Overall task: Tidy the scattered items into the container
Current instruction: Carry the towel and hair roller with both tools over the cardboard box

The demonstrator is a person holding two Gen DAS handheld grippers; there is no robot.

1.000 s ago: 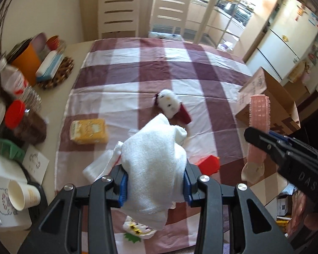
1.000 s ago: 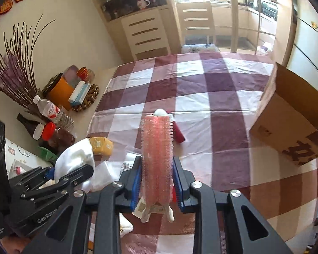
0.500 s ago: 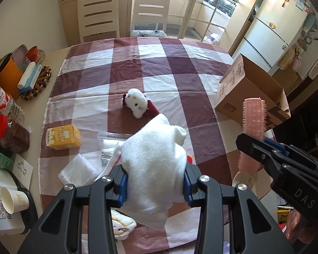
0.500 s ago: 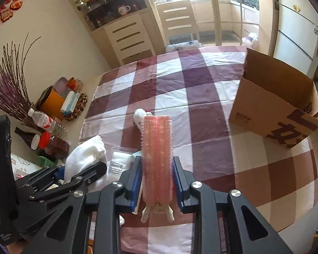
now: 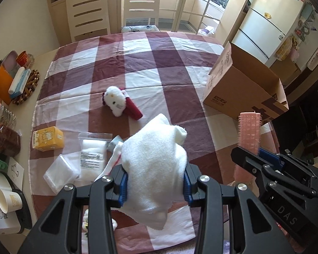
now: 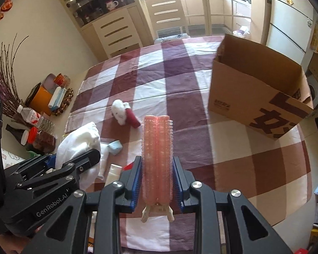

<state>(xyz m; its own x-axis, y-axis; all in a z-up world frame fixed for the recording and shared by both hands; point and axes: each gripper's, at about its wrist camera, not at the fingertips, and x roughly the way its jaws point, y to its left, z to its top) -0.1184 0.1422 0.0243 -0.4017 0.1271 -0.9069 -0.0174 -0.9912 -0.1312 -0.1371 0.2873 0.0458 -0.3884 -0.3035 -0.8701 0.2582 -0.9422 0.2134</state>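
Left gripper [image 5: 155, 187]: jaws are pinching one white terry towel [image 5: 156, 163], a soft, bunched, nubbly bundle bulging above the blue pads and drooping below them.

Right gripper [image 6: 156, 178]: jaws are pinching one pink hair roller [image 6: 157, 158], a bristly twin-lobed cylinder standing upright between the pads, with a cream clip splaying out beneath.

Container: one brown corrugated cardboard box [image 6: 254, 97], rectangular, open-topped, printed dark on its side, is sitting ahead and to the right of both pairs of jaws, well apart from them.

Worktop [image 5: 159, 63]: it is wearing a checked cloth in maroon and white, creased (soft weave).

Loose items remaining on the cloth:
- one fluffy white plush toy [image 5: 114, 102] with a dark red body, lying ahead of the left jaws, slightly left;
- one small yellow carton [image 5: 47, 140], boxy, lying far left of the left jaws;
- two clear plastic packets [image 5: 93, 154] (glossy, flat), lying left of the left jaws, near them;
- one pale blue rounded object [image 6: 115, 147], lying left of the right jaws, too small to identify;
- one white tube [image 6: 112, 174], lying just left of the right jaws.
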